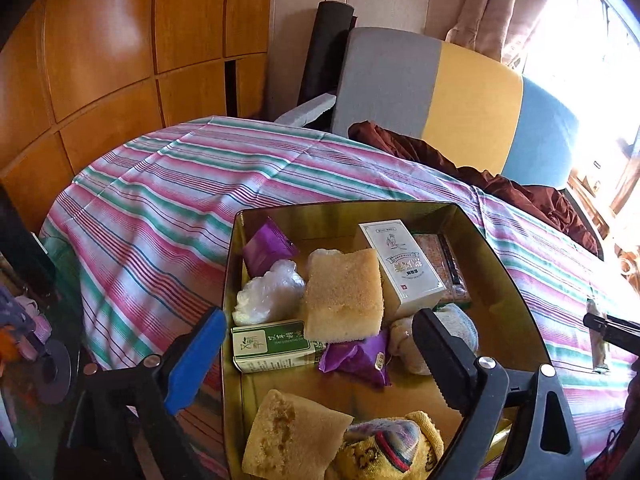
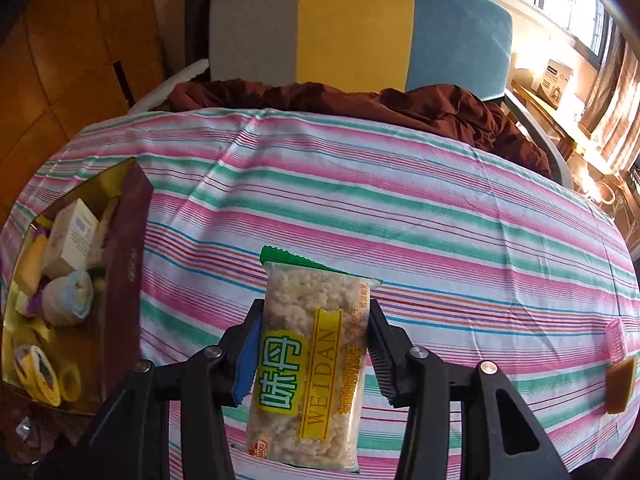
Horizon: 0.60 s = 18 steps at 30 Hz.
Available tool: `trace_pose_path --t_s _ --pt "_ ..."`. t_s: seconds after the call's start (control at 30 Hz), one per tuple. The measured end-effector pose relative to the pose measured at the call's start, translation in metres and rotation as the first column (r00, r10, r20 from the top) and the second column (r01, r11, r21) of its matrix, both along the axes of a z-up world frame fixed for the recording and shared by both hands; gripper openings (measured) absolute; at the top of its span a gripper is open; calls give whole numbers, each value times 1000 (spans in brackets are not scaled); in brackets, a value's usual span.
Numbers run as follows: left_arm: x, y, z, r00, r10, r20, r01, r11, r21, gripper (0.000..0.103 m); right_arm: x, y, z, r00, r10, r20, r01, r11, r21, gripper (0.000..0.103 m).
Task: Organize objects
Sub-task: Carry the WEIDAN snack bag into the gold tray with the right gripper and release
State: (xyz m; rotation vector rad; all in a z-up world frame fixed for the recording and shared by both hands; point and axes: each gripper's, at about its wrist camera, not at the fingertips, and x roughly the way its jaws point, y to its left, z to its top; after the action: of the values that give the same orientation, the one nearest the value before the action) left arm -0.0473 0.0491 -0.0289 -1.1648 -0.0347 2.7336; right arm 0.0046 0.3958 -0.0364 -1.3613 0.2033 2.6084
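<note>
A gold tin box (image 1: 496, 240) sits on the striped tablecloth (image 1: 168, 200). It holds sponges (image 1: 342, 294), a white carton (image 1: 402, 266), a green carton (image 1: 272, 344), purple packets (image 1: 356, 358), rolled socks (image 1: 394, 446) and a plastic wad. My left gripper (image 1: 316, 350) is open and empty, its fingers straddling the box's left wall. My right gripper (image 2: 314, 346) is shut on a clear snack bar packet (image 2: 310, 364) with a yellow and green label, held above the cloth right of the box (image 2: 124, 248).
A sponge piece (image 2: 620, 384) and a pink item (image 2: 616, 340) lie at the cloth's right edge. A brown garment (image 2: 440, 112) and a grey, yellow and blue chair back (image 2: 352, 24) stand behind the table. Wooden cabinets (image 1: 120, 60) are at the left.
</note>
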Motion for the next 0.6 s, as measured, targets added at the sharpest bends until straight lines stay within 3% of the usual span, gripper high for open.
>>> trace_pose_path --t_s 0.17,0.33,0.47,0.6 --pt "3 -3 -1 1000 10 3 -10 1000 -3 96 -9 -54 27 988 126 -87 -131 990 -50 48" --pt "4 -5 -4 1000 20 11 -20 1000 -5 99 -19 -111 42 954 262 -147 -274 959 -71 48" --pt "6 -9 -5 999 31 7 -31 1000 -1 102 -30 -145 34 932 336 -135 -348 934 -81 48" --pt "5 -13 -7 999 36 18 -36 999 -2 103 -37 -168 14 919 388 -68 -393 916 -83 48"
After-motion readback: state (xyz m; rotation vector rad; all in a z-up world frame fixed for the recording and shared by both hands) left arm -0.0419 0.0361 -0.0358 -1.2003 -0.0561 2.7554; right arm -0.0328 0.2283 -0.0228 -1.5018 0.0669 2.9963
